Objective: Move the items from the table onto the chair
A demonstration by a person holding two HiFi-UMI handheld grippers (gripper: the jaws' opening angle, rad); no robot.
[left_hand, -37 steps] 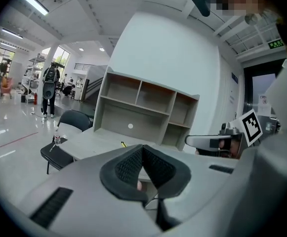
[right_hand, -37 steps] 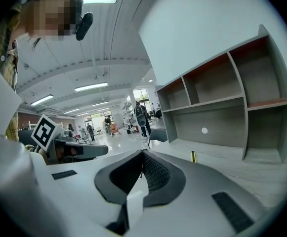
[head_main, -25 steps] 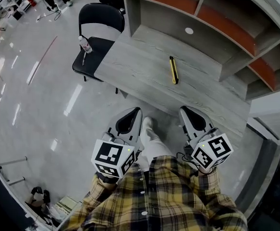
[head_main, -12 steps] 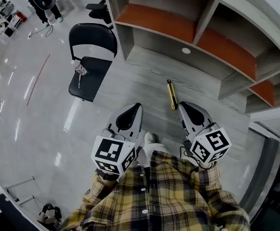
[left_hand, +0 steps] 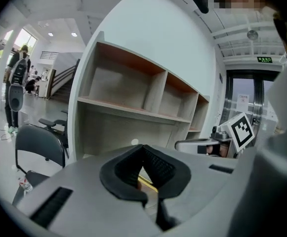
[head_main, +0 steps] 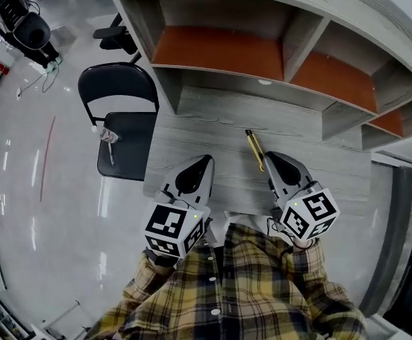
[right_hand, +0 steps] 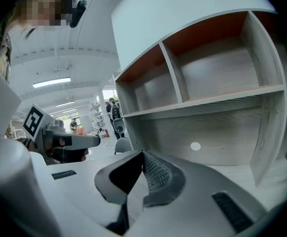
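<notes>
Though its lettering is illegible, a green sign (left_hand: 264, 59) hangs overhead.

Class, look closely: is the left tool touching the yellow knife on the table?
Apart. The head view shows a stretch of bare tabletop between the left tool and the yellow knife.

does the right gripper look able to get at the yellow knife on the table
Probably yes: the yellow knife lies on bare table just by the right gripper, nothing between them, though it is shut.
</notes>
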